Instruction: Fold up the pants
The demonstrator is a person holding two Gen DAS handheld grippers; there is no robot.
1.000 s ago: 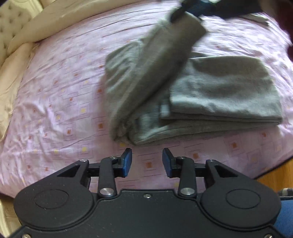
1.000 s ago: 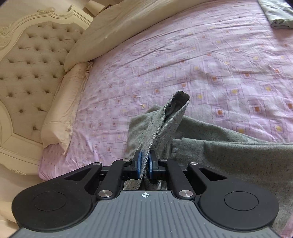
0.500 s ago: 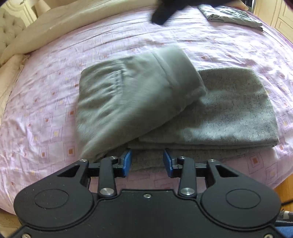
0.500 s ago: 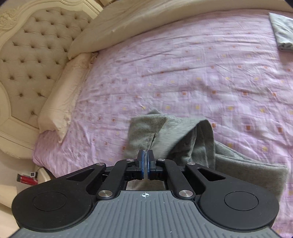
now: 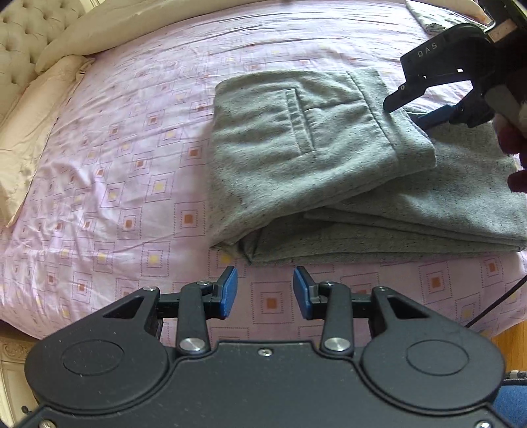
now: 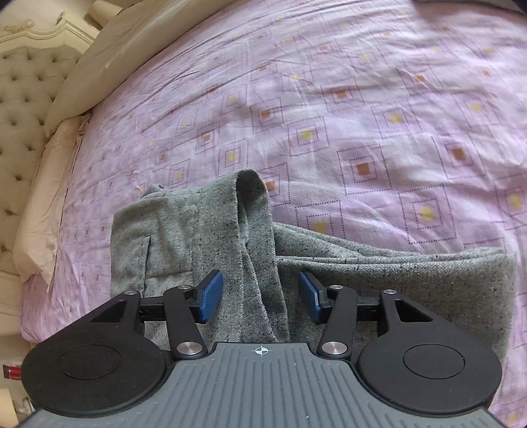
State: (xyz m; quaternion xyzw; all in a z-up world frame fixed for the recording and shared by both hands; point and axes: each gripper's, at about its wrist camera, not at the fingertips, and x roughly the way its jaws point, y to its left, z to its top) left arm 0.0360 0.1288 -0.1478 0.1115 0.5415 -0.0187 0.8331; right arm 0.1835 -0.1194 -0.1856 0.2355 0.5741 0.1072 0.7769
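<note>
The grey pants (image 5: pixel 296 158) lie folded on the pink bed sheet (image 5: pixel 131 164), the waist part with its pocket laid over the lower layers. My left gripper (image 5: pixel 265 289) is open and empty, just in front of the near edge of the pants. My right gripper (image 6: pixel 260 296) is open, its jaws on either side of the waistband fold (image 6: pixel 255 230) of the pants (image 6: pixel 395 280). It also shows in the left wrist view (image 5: pixel 415 108) at the far right corner of the top fold.
Cream pillows (image 5: pixel 98 29) and a tufted headboard (image 6: pixel 19 108) lie at the left of the bed. Another folded grey item (image 5: pixel 431 16) sits at the far right. The wooden floor (image 5: pixel 513 339) shows beyond the bed's near right edge.
My right gripper carried the waist end over the folded legs, laid it down and opened, letting go of it. My left gripper stayed open near the front edge.
</note>
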